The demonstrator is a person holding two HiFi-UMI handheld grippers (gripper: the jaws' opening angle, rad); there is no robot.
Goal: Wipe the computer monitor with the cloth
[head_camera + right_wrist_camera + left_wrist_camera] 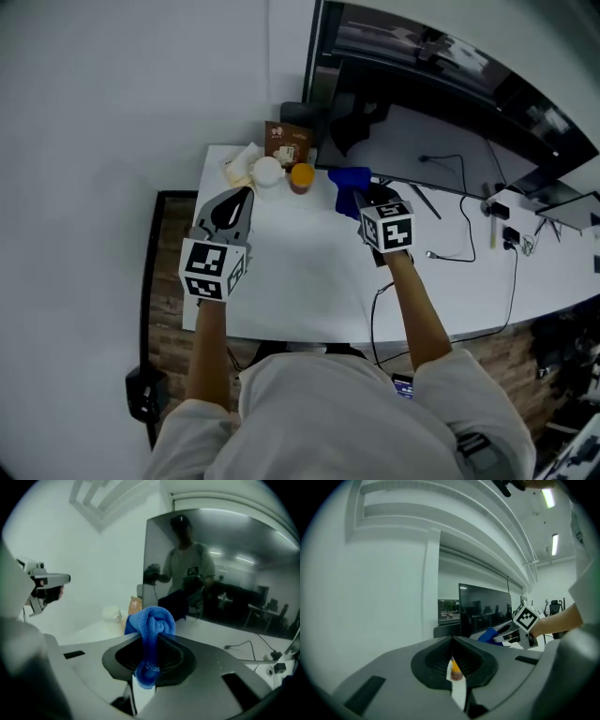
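A blue cloth [150, 627] is bunched between the jaws of my right gripper [149, 641], which is shut on it; the head view shows that cloth [348, 187] held over the white desk just in front of the dark monitor [441, 56]. The monitor screen [220, 573] fills the right gripper view and mirrors a person. My left gripper [232, 208] hovers above the desk's left part, its jaws closed together with nothing between them [453, 667]. Beyond them I see the monitor [485, 609] and the right gripper [520, 630].
Against the wall at the desk's back left stand a small orange bottle [301, 176], a white round object [267, 172], crumpled white material [242, 164] and a brown packet [287, 142]. Black cables [459, 225] trail over the desk [309, 272] on the right. The desk's left edge drops to the floor.
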